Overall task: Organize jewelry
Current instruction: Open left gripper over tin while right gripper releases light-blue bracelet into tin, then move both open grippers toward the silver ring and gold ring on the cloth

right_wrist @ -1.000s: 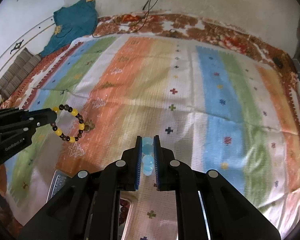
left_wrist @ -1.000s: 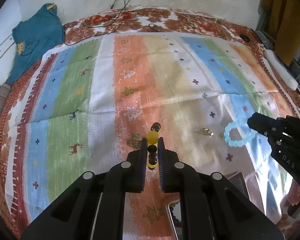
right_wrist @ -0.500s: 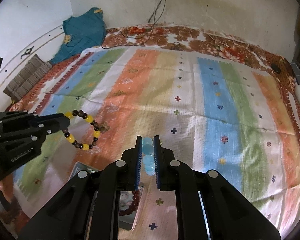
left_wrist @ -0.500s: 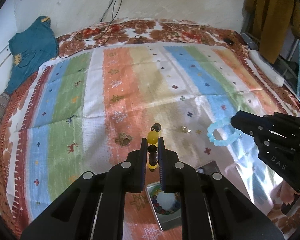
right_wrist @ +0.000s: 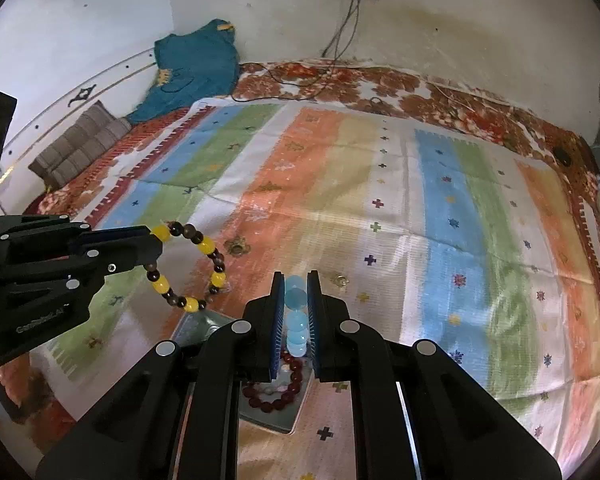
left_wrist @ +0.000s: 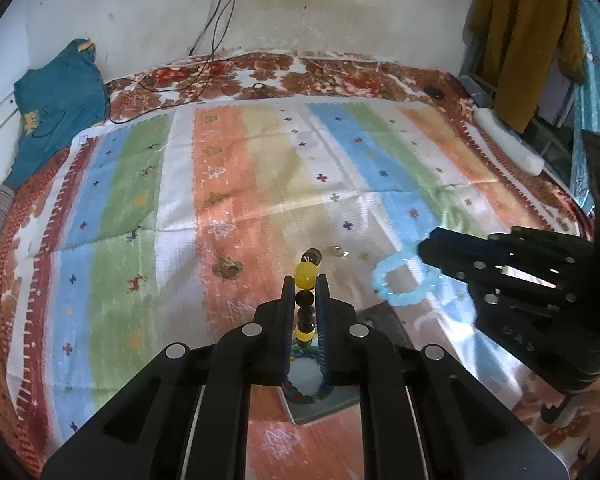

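Here the left gripper [left_wrist: 305,300] is clamping a bracelet of yellow and dark beads [left_wrist: 305,298], its jaws pressing on the strand from both sides. In the right wrist view the same beaded bracelet [right_wrist: 188,266] is hanging as an open loop off the tip of the left gripper [right_wrist: 150,248], in the air above the striped cloth [right_wrist: 440,208].

The right gripper [right_wrist: 296,308] is squeezing a blue bracelet [right_wrist: 296,316] of pale translucent beads, jaws closed against it. In the left wrist view the blue bracelet [left_wrist: 404,280] is dangling as a ring from the right gripper [left_wrist: 424,246], also off the cloth [left_wrist: 260,168].

Both grippers are hovering near each other over a grey tray [right_wrist: 276,420] lying on the cloth. A dark red bracelet [right_wrist: 276,390] is sitting inside that tray, just below the right gripper's fingers. In the left wrist view a tray corner [left_wrist: 320,410] is showing under the fingers, holding what looks like a dark multicoloured strand [left_wrist: 298,394], though the fingers are hiding most of it and glare is washing out the middle.

Two small pieces are lying loose on the cloth beyond the grippers: a brownish ring [right_wrist: 237,246] on the orange stripe and a small shiny ring [right_wrist: 341,279] near the pale stripe. A teal garment [right_wrist: 192,68] is slumping against the wall at the far left, and cables [right_wrist: 340,32] are hanging from a wall socket.
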